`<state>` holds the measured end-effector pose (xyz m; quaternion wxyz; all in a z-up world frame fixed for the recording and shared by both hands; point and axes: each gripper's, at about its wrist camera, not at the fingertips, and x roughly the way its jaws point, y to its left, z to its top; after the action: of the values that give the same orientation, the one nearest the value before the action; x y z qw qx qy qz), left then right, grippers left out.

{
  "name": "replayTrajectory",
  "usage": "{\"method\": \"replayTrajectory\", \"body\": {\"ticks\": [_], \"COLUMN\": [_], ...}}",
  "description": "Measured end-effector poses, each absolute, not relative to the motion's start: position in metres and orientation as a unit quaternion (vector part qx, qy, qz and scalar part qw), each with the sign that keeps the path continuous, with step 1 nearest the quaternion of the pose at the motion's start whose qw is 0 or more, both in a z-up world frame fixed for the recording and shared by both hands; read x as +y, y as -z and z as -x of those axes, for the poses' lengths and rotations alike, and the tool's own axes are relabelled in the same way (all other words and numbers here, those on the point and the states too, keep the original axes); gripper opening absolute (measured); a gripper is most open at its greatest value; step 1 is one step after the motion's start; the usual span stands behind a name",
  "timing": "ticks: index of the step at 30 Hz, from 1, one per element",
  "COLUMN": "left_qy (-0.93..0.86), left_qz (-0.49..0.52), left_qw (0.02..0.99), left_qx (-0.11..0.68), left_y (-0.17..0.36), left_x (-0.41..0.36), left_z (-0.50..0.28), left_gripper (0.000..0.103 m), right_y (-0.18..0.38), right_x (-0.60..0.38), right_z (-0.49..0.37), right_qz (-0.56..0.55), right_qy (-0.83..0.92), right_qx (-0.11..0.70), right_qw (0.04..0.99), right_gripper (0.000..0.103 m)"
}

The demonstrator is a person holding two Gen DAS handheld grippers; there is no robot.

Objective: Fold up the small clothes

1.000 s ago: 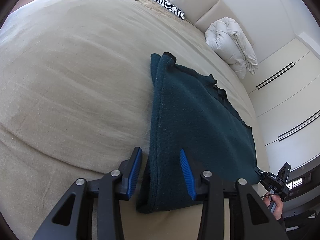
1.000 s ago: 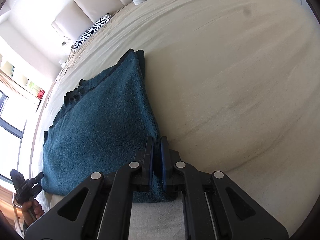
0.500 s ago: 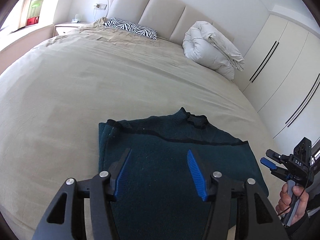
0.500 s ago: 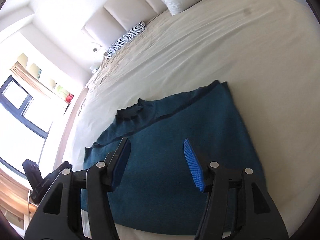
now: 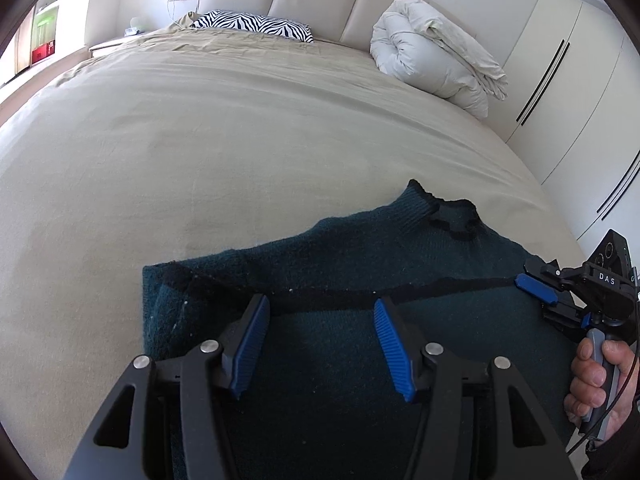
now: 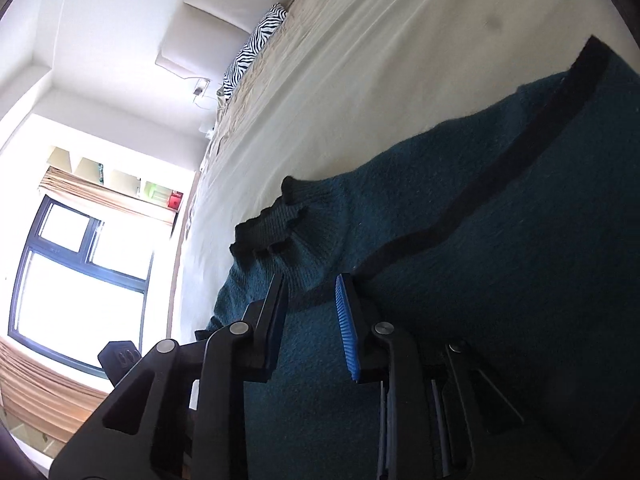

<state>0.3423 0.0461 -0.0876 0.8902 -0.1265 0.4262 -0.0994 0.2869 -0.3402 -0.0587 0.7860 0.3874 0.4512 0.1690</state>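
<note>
Beige bed sheet (image 5: 200, 152), dark teal knit sweater (image 5: 360, 264) lying flat just ahead of both sets of fingers, long axis crosswise. Left gripper (image 5: 318, 340) wide, empty; right gripper (image 6: 312, 328) narrower, empty, nearer collar.

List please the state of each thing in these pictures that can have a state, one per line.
Left hand-held gripper: open, above the sweater, holding nothing.
Right hand-held gripper: open, holding nothing.
Teal sweater: lying flat on the bed, partly folded, collar pointing to the headboard.
White duvet: rolled up by the headboard.
Zebra pillow: lying flat.
Wardrobe doors: closed.
</note>
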Motion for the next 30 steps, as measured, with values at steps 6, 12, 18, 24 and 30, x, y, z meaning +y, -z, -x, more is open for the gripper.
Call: {"method": "replayTrajectory", "body": {"ticks": [6, 12, 18, 24, 30], "left_qy": [0.09, 0.088, 0.083, 0.082, 0.082], "left_qz": [0.104, 0.099, 0.091, 0.088, 0.09], "left_qw": [0.895, 0.898, 0.899, 0.9, 0.899], "left_qx": [0.423, 0.42, 0.42, 0.419, 0.42], "left_y": [0.089, 0.089, 0.089, 0.088, 0.088], "left_x": [0.04, 0.038, 0.035, 0.034, 0.034], "left_z": [-0.341, -0.341, -0.341, -0.34, -0.339], "left_gripper": [0.059, 0.059, 0.059, 0.059, 0.059], "right_y": [0.06, 0.029, 0.005, 0.04, 0.055], "right_x": [-0.431, -0.442, -0.327, -0.263, -0.342], "right_z": [-0.273, -0.244, -0.213, -0.191, -0.18], "right_qz": [-0.435, -0.421, -0.352, -0.321, -0.37], "right_qy": [-0.07, -0.034, -0.212, -0.263, -0.213], "right_qx": [0.405, 0.39, 0.433, 0.491, 0.452], "right_qw": [0.801, 0.819, 0.803, 0.766, 0.784], "right_gripper": [0.014, 0.018, 0.018, 0.018, 0.017]}}
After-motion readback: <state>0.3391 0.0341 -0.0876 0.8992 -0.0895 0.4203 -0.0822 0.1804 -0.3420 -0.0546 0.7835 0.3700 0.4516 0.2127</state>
